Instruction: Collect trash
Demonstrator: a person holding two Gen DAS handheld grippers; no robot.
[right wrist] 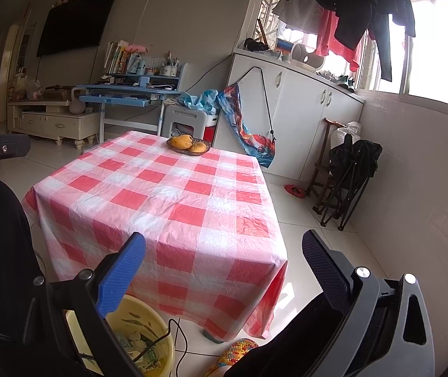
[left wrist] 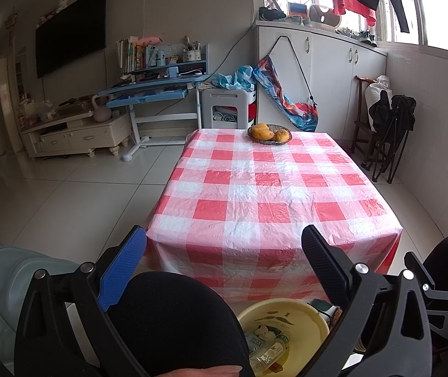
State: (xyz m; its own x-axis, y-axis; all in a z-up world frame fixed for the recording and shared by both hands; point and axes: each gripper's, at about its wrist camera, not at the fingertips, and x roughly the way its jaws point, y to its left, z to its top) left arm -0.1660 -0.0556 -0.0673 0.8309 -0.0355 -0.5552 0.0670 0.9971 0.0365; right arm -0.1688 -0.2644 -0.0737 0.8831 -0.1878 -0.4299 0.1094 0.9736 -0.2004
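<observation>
1. Trash lies in a yellow basin on the floor at the near end of the table: crumpled wrappers, a clear plastic bottle with a green label, and pale scraps. From the right wrist view the same basin sits low left, with a thin dark cable draped over its rim.
2. A woven basket stands at the far end of the table, holding yellow-orange fruit; it is the only thing on the red-and-white checked cloth.
3. Left gripper hovers above the person's dark-clad knee, fingers spread wide with nothing between them; the basin is just beyond the knee, partly hidden by it and by the right-hand finger.
4. Right gripper is likewise spread wide and empty, held over the floor by the table's near corner, with a colourful crocheted slipper below it.
5. Around the room: a blue study desk with books, a wall-mounted television, white cabinets, laundry hanging at the window, and a folded dark chair against the tiled wall.
6. Print on the bottle label is too small to read.
</observation>
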